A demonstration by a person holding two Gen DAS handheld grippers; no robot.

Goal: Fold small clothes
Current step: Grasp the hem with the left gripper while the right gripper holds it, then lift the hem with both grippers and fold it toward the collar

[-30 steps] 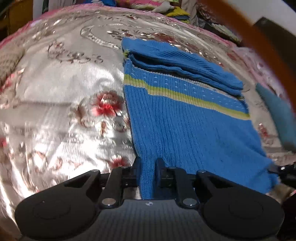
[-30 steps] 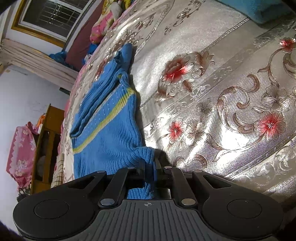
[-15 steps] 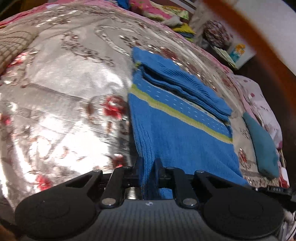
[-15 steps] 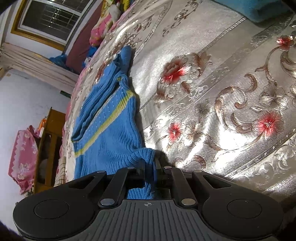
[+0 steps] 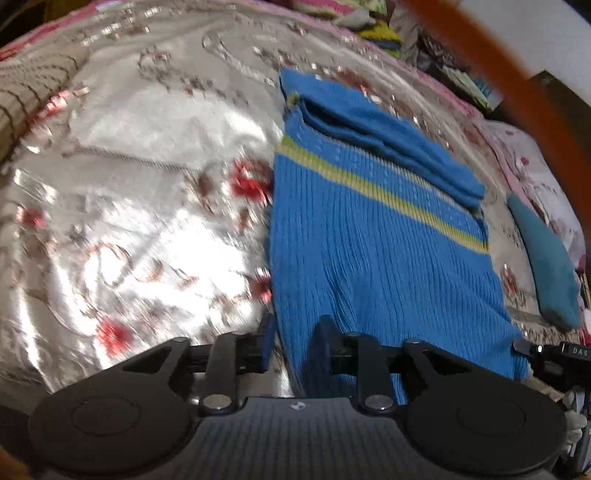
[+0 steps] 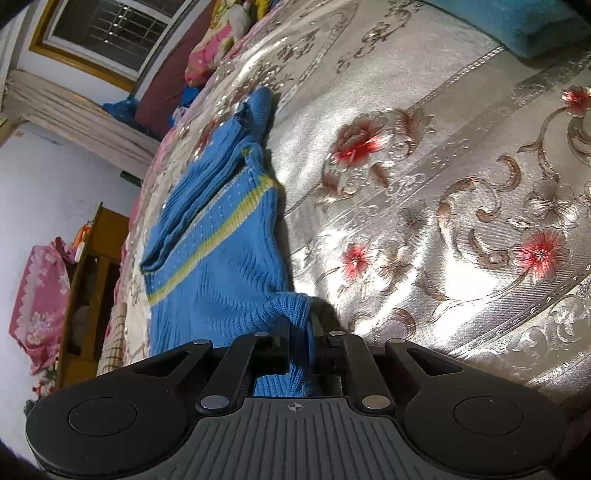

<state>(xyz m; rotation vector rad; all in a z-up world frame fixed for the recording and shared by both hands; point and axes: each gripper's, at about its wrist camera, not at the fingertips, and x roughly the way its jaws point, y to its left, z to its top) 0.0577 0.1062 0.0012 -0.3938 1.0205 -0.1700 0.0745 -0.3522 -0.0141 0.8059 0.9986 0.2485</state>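
Note:
A blue knit sweater (image 5: 373,243) with a yellow-green stripe lies on a shiny floral bedspread (image 5: 140,192), its sleeves folded across the far end. My left gripper (image 5: 297,332) is at the sweater's near left hem corner; its jaws stand apart with the hem between them, no longer pinched. In the right wrist view the sweater (image 6: 221,258) runs away to the left. My right gripper (image 6: 299,332) is shut on the near right hem corner, which bunches between the fingers.
A teal cushion (image 5: 546,262) lies at the right edge of the bed, also at top right in the right wrist view (image 6: 517,22). A wooden cabinet (image 6: 92,288) and a pink bundle stand beside the bed. Piled clothes lie at the bed's far end.
My left gripper's jaws have opened and released the hem corner they were pinching. The left view has swung slightly. My right gripper still holds its corner, shifted little.

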